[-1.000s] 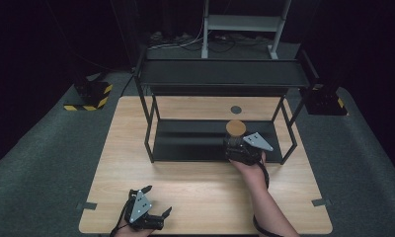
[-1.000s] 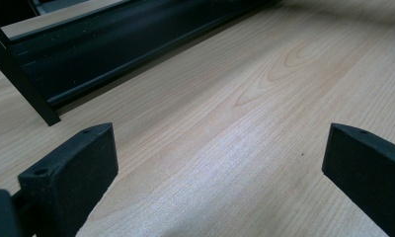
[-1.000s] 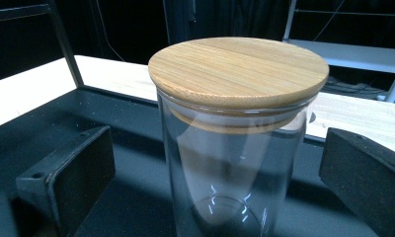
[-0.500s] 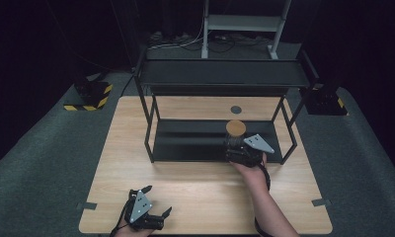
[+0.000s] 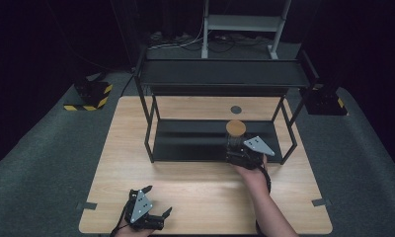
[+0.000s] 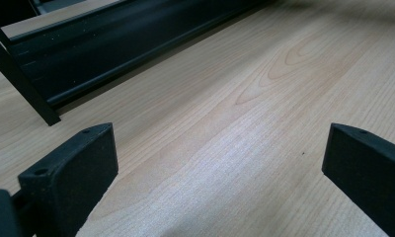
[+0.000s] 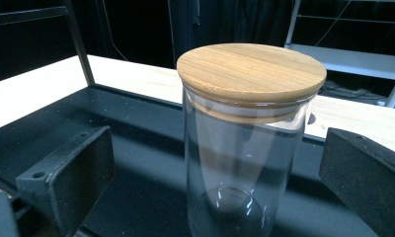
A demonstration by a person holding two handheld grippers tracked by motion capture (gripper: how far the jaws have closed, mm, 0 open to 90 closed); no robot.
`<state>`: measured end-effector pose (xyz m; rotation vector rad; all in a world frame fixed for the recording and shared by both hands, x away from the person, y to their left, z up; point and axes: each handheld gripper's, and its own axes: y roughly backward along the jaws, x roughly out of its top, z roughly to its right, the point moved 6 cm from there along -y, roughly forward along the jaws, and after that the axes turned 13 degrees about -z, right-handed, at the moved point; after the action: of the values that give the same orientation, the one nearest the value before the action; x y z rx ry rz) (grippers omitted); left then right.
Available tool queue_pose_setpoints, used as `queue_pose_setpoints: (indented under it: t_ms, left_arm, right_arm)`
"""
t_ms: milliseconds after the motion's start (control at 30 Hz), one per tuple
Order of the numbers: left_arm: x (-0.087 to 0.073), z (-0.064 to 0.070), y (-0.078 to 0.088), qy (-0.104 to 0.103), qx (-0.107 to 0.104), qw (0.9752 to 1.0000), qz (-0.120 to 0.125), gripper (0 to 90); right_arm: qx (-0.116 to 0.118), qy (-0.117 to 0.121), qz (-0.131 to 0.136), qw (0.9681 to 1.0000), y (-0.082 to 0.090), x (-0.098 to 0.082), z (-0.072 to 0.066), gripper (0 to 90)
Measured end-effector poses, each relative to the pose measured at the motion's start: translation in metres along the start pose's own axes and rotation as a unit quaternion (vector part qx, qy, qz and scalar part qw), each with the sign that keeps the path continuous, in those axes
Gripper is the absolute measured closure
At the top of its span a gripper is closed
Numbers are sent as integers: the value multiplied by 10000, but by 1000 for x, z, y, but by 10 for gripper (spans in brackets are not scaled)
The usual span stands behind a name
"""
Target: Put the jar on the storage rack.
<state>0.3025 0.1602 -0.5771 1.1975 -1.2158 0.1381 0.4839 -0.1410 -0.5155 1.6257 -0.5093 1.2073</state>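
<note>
Keep the wide-open right gripper (image 7: 220,187) level, centre the glass jar (image 7: 245,163) between its jaws, then close gently below the wooden lid (image 7: 251,71).

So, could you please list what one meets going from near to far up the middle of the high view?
Left tongs → right tongs → glass jar on the rack's lower shelf → black disc on the table → top shelf.
</note>
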Motion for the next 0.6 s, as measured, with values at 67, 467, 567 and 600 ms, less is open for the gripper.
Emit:
queue_pose_setpoints:
  t_ms: [67, 467, 567, 600]
  left_arm:
    - [0, 0, 0, -7, 3, 10000, -1, 9]
    - [0, 0, 0, -18, 15, 10000, -4, 10]
    - [0, 0, 0, -18, 16, 10000, -5, 9]
    - [0, 0, 0, -19, 17, 10000, -6, 9]
  right_arm:
    - [6, 7, 5, 10000, 1, 0, 0, 0]
    - [24, 19, 19, 10000, 9, -4, -3, 0]
    - [20, 34, 28, 10000, 11, -4, -3, 0]
    - [20, 36, 29, 10000, 12, -4, -3, 0]
